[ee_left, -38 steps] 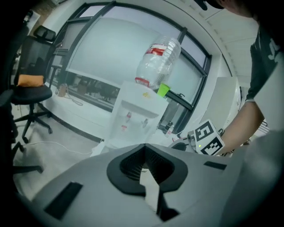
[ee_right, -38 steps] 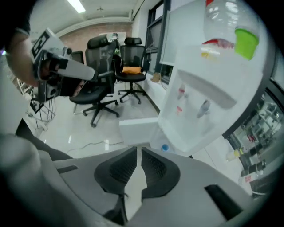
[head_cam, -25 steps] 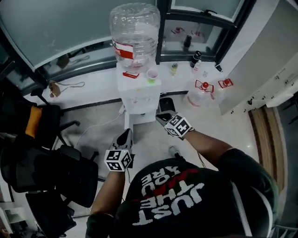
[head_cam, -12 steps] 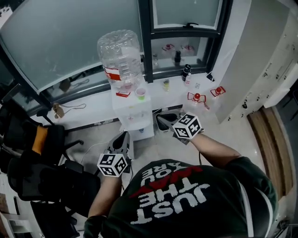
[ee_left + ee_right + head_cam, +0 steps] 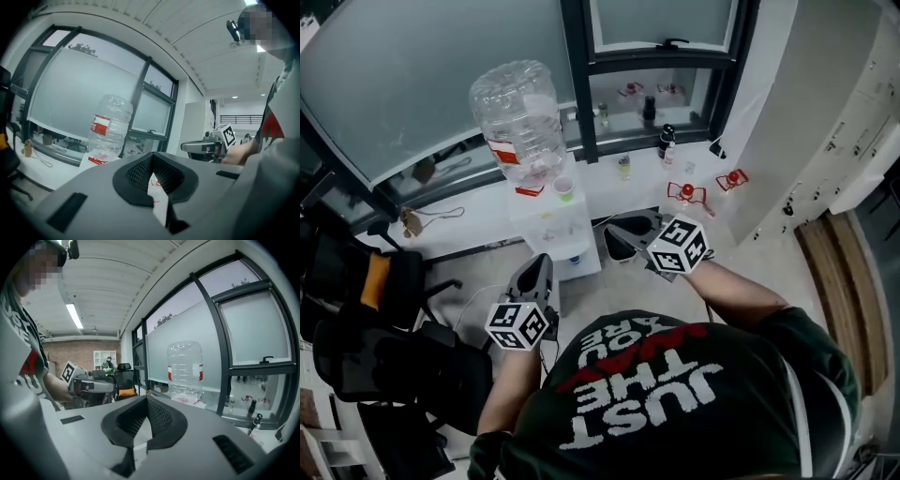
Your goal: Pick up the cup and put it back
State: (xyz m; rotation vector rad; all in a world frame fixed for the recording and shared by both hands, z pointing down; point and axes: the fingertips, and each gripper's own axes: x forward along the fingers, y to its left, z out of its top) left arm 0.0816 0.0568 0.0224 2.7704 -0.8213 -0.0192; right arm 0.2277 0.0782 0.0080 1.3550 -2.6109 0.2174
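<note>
1. The water dispenser [image 5: 555, 225] is a white unit standing against the window ledge [image 5: 469, 202]. It carries a large clear bottle [image 5: 517, 112] upside down on top.
2. The cup [image 5: 564, 188] stands upright on the dispenser's top, just beside the base of the bottle, on the side nearer the right gripper. Neither gripper touches it.
3. The left gripper [image 5: 539, 264] is held in front of the dispenser and lower in the head view, well apart from the cup. The left gripper view [image 5: 151, 158] shows its jaws closed together with nothing between them.
4. The right gripper [image 5: 611, 236] is held just beside the dispenser, to its right, with its tips pointing toward the unit. The right gripper view [image 5: 146, 400] shows its jaws closed and empty.
5. Small dark bottles [image 5: 666, 141] stand on the ledge to the right of the dispenser.
6. Two clear jugs with red caps [image 5: 686, 195] sit right of the dispenser, near the right gripper.
7. Black chairs [image 5: 394, 352] stand to the left of the dispenser.
</note>
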